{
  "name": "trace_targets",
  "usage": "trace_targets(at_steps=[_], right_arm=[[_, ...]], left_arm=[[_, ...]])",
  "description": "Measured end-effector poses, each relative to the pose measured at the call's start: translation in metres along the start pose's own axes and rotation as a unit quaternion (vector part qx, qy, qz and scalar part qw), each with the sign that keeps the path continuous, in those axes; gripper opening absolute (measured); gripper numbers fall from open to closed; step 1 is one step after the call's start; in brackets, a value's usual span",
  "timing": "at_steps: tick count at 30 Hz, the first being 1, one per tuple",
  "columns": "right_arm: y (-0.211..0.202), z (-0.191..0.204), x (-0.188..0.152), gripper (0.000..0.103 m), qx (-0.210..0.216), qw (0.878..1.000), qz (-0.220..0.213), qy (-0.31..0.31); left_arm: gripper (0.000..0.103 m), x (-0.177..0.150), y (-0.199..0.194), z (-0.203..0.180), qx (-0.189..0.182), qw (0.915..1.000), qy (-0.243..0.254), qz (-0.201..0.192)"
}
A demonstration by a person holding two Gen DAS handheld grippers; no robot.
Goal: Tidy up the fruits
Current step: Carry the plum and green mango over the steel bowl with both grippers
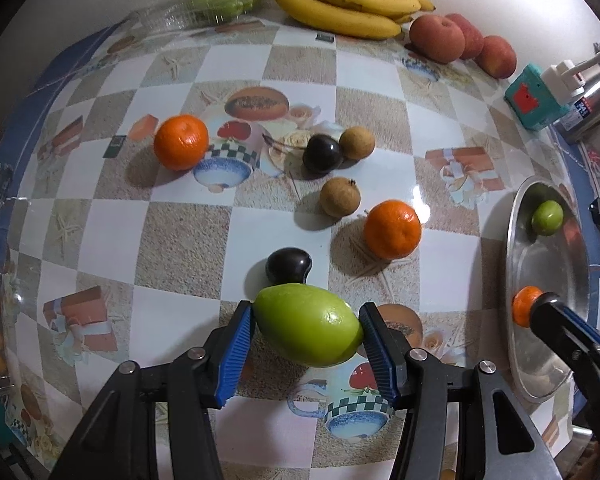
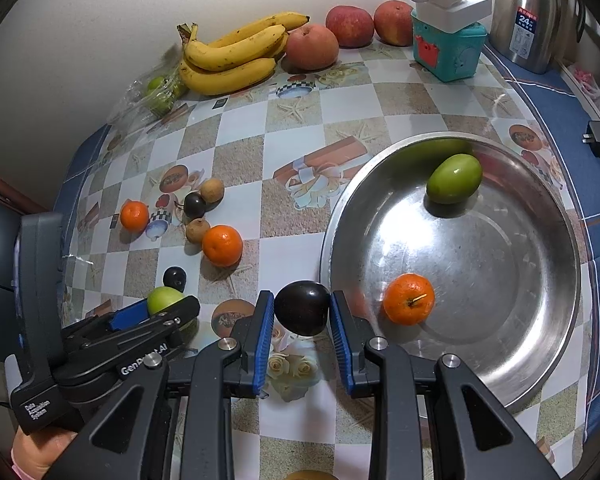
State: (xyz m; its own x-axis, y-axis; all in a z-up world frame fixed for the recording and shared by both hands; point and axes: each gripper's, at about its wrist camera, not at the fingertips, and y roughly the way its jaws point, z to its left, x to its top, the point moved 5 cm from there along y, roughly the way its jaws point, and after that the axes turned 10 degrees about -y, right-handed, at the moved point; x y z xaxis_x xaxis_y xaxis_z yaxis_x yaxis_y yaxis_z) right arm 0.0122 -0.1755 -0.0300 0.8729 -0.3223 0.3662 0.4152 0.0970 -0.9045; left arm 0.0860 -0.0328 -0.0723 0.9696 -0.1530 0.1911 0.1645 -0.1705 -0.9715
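While the left gripper sits low in the middle of its own view, its blue fingers press on both ends of a green fruit, part-way open around it; just above that fruit a dark plum lies on the checked bench; further up are two tangerines, two brown longans and another dark plum touching the upper longan; bananas and red apples line the top edge by the wall, with a clear plastic pack of green fruit at the upper left.

In the right wrist view the right gripper is at the lower middle, its fingers closed narrowly on a dark plum that hangs beside the left rim of the steel bowl; inside the bowl a tangerine rests at the lower left and a second green fruit at the upper middle; a teal box carrying a white power strip stands at the top right, next to a steel flask; a person's hand shows at the lower left under the left gripper's handle.
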Motion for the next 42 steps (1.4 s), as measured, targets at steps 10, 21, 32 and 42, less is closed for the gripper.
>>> trace_targets(at_steps=[10,21,32,42], right_arm=[[-0.001,-0.011,0.000,0.029,-0.005,1.000,0.000,0.013],[-0.006,-0.040,0.001,0.030,-0.027,0.998,-0.008,0.047],[-0.025,-0.105,-0.011,0.029,-0.062,0.989,-0.028,0.131],[-0.038,-0.129,-0.016,0.030,-0.075,0.984,-0.042,0.158]], left_arm=[[0.057,0.002,-0.027,-0.007,-0.009,0.9992,0.017,-0.036],[0.057,-0.020,-0.031,-0.058,-0.020,0.9941,0.094,-0.049],[0.057,-0.028,-0.034,-0.098,-0.041,0.9874,0.139,-0.065],[0.057,-0.034,-0.044,-0.144,-0.060,0.9715,0.196,-0.119]])
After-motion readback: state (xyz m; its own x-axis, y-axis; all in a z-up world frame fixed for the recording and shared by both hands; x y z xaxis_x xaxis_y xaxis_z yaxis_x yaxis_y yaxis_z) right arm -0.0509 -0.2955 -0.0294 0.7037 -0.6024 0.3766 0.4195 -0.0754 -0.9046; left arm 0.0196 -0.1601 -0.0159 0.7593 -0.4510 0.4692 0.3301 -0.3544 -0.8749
